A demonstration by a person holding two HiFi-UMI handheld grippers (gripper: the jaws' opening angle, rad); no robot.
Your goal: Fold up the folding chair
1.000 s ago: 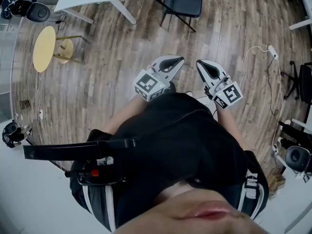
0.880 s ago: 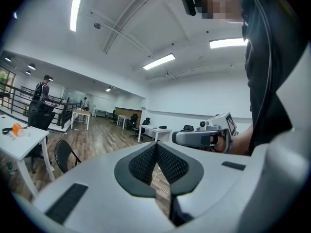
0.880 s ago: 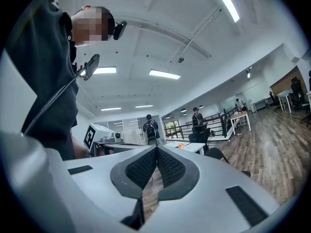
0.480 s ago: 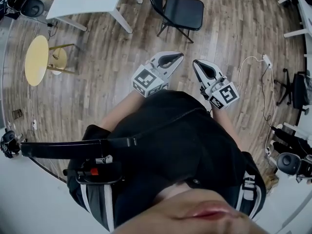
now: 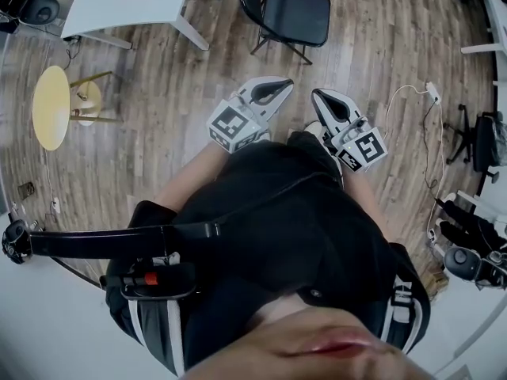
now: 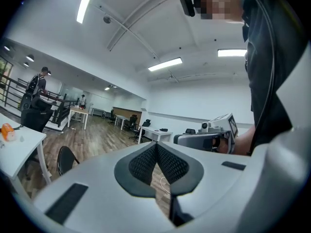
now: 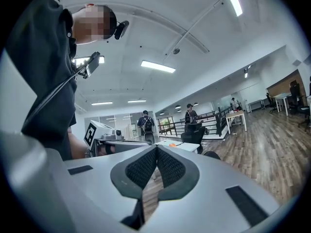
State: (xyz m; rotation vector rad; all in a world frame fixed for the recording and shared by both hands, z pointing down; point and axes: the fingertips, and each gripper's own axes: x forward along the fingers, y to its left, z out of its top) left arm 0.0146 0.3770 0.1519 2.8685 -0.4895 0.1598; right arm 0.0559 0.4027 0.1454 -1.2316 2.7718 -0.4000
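Folding chair (image 5: 297, 14) and grippers are well apart, and the chair stands open, untouched. Nearest the head camera is the person's black top (image 5: 285, 228), smooth fabric crossed by a thin cord.

Just past it, both grippers are held side by side over the floor, tips converging. The left gripper (image 5: 283, 85) is a smooth grey wedge with a marker cube at its rear. Its dark pads, ribbed like fine mesh, are pressed together along one seam with nothing between them. The right gripper (image 5: 320, 97) has the same shape, and its textured pads likewise meet, empty.

Below them runs a wood-plank floor (image 5: 174, 133), grey-brown and streaked. A thin white cable (image 5: 402, 93) loops across it at the right. At the left stands a round yellow stool (image 5: 49, 105) on slim legs.

Farther on, at the top of the head view, the chair shows a squarish black seat with rounded corners, a curved back and thin dark tube legs. It stands just right of a white table (image 5: 127, 6) with slanted legs.
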